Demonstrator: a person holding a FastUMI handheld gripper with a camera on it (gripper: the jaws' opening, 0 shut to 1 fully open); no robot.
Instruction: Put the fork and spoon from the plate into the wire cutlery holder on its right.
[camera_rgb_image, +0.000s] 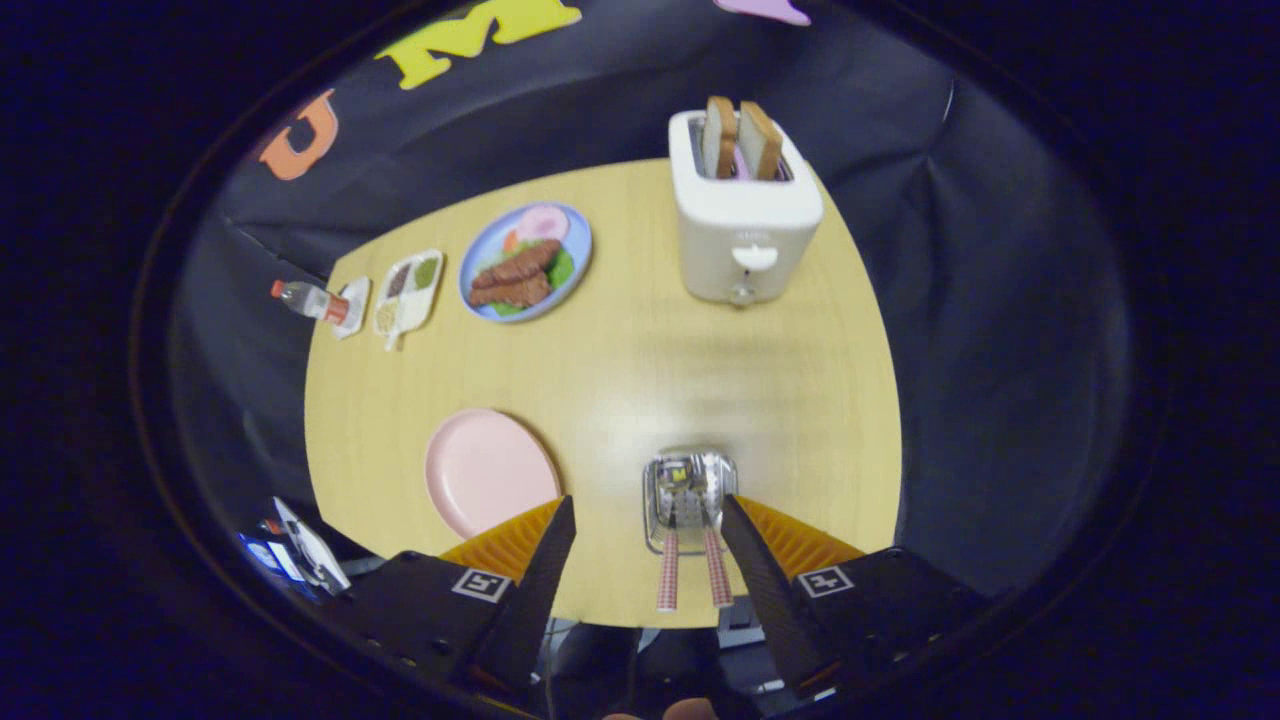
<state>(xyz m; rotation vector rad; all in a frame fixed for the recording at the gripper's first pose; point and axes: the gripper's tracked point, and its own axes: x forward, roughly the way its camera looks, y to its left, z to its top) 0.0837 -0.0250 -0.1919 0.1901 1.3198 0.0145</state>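
The wire cutlery holder (690, 495) stands near the table's front edge, between my two fingers as seen from above. Two checked red-and-white handles, the fork (668, 580) and the spoon (717, 578), stick out of it toward me, side by side. The pink plate (488, 470) lies to the holder's left, bare, just ahead of my left finger. My gripper (648, 520) hangs high above the table, open, with nothing between the fingers (545, 560).
A white toaster (745, 215) with two bread slices stands at the far right of the wooden table (640, 350). A blue plate of food (526, 262), a small divided tray (408, 292) and a lying bottle (310, 300) line the far left.
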